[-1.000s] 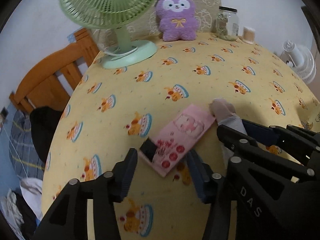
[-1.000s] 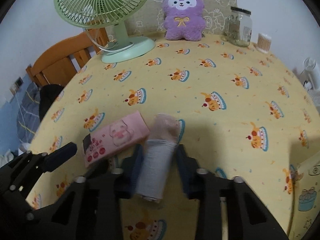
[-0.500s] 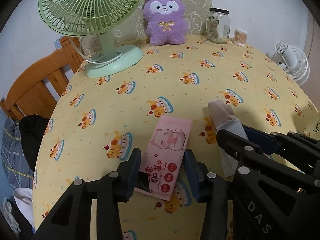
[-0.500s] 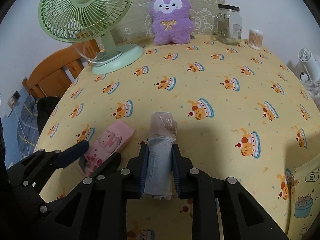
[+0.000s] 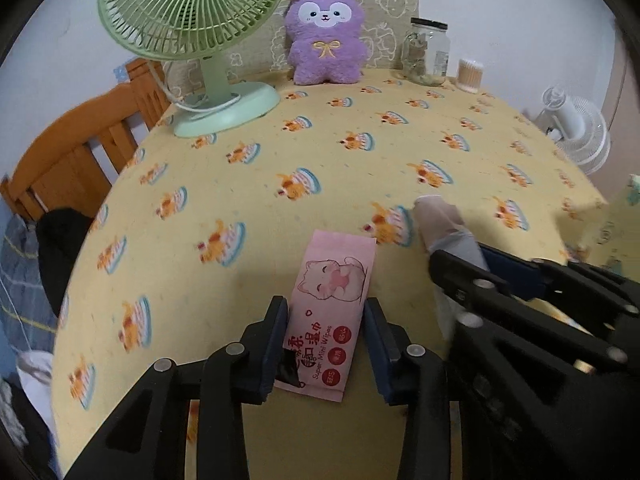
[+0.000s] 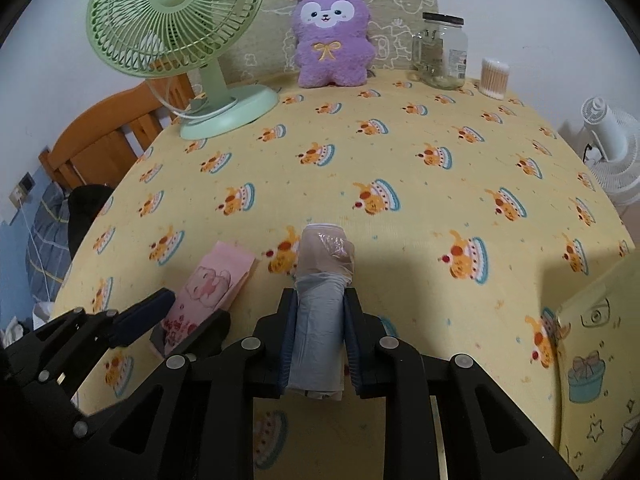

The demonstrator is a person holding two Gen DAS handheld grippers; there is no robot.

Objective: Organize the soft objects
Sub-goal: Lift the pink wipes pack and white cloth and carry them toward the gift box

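In the left wrist view, the left claw point(image 5: 325, 330) is seen low over the table point(image 5: 240, 208), which is covered by a yellow cloth printed with cakes; its jaws are closing around a pink wipes pack point(image 5: 330, 316), which lies flat on the cloth between them; the left pad is seen at the pack's edge, while a narrow gap is left at the right pad, so no firm pinch can be read yet. Just to the right, the right claw point(image 5: 460, 260) is seen reaching in from the lower right corner, with a roll of plastic bags point(image 5: 440, 220) sticking out beyond its fingers. At the far edge a green fan point(image 5: 200, 40), a purple plush toy point(image 5: 326, 36), a glass jar point(image 5: 426, 52) and a tub of cotton swabs point(image 5: 470, 74) are lined up; a wooden chair point(image 5: 80, 156) is seen off the left edge.

In the right wrist view, the right claw point(image 6: 320, 340) is pressed together on the roll of plastic bags point(image 6: 320, 300); both pads are laid against the grey part of the roll, and its clear-wrapped far end is pointed away across the cloth. To the left the left claw point(image 6: 188, 312) is seen astride the near end of the wipes pack point(image 6: 212, 284). The same fan point(image 6: 176, 28), plush toy point(image 6: 332, 36), jar point(image 6: 442, 52) and swabs point(image 6: 494, 76) are seen at the back; a yellow patterned box point(image 6: 592, 360) is visible at the right edge.
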